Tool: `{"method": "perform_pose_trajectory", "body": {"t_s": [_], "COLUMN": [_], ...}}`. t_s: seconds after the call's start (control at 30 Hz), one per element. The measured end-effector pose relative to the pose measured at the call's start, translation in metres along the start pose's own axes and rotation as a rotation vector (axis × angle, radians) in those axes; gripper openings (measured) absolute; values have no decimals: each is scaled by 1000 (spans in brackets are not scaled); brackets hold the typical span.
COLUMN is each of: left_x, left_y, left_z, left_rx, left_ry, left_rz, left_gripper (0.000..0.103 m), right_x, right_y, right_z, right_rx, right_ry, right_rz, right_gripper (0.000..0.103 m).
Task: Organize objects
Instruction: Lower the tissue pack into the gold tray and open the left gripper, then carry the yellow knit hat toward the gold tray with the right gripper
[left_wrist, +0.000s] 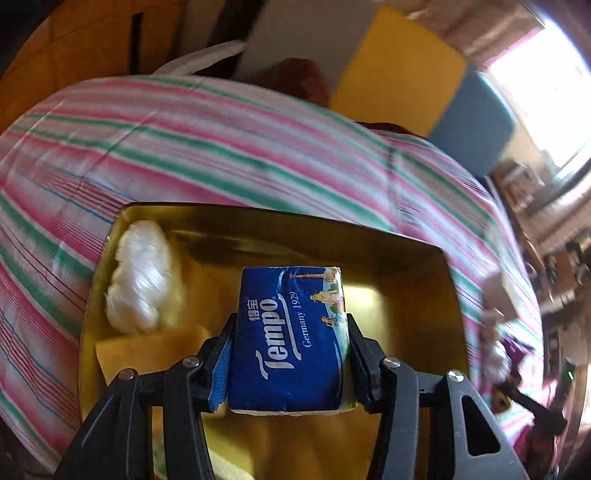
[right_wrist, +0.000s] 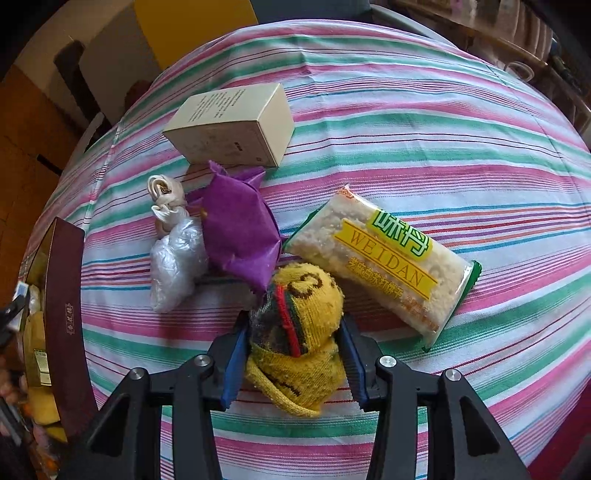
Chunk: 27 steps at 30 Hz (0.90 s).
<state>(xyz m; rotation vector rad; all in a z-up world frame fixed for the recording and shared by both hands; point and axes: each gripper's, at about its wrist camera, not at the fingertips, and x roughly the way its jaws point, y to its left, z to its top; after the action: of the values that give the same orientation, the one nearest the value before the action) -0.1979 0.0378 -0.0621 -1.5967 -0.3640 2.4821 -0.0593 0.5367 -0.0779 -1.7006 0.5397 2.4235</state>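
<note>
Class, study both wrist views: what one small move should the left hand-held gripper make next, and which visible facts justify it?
Probably lower and release. The left hand-held gripper holds the blue Tempo tissue pack above the gold box, which already contains a white plastic wad at one side. The space under the pack looks free, so setting it down there seems sensible.
</note>
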Motion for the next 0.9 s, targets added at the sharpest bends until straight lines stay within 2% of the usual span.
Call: {"method": "perform_pose_trajectory", "body": {"t_s": [0.13, 0.2, 0.27, 0.37, 0.53, 0.67, 0.77, 0.9], "left_x": [18, 21, 21, 8, -29, -70, -86, -101], "left_y": [9, 12, 13, 17, 19, 18, 6, -8], "left_z": [9, 12, 16, 18, 17, -7, -41, -86], "left_rx": [7, 19, 28, -7, -28, -15, 52, 130], "left_ry": [-8, -38, -32, -30, -93, -154, -156, -190], "left_rz": [79, 113, 104, 50, 11, -11, 7, 46], "left_gripper": [53, 54, 56, 61, 64, 64, 64, 64], "right_x": [7, 12, 13, 17, 20, 15, 14, 15], "right_y": [9, 18, 21, 25, 21, 15, 16, 18], "right_z": [3, 1, 1, 2, 3, 4, 4, 4], "right_rx": [-2, -6, -13, -12, -12, -19, -32, -41], "right_ry": [0, -1, -2, -2, 1, 0, -6, -9], "right_rz": [-2, -7, -11, -10, -22, -27, -32, -38], "right_gripper": [47, 48, 48, 49, 53, 53, 49, 49]}}
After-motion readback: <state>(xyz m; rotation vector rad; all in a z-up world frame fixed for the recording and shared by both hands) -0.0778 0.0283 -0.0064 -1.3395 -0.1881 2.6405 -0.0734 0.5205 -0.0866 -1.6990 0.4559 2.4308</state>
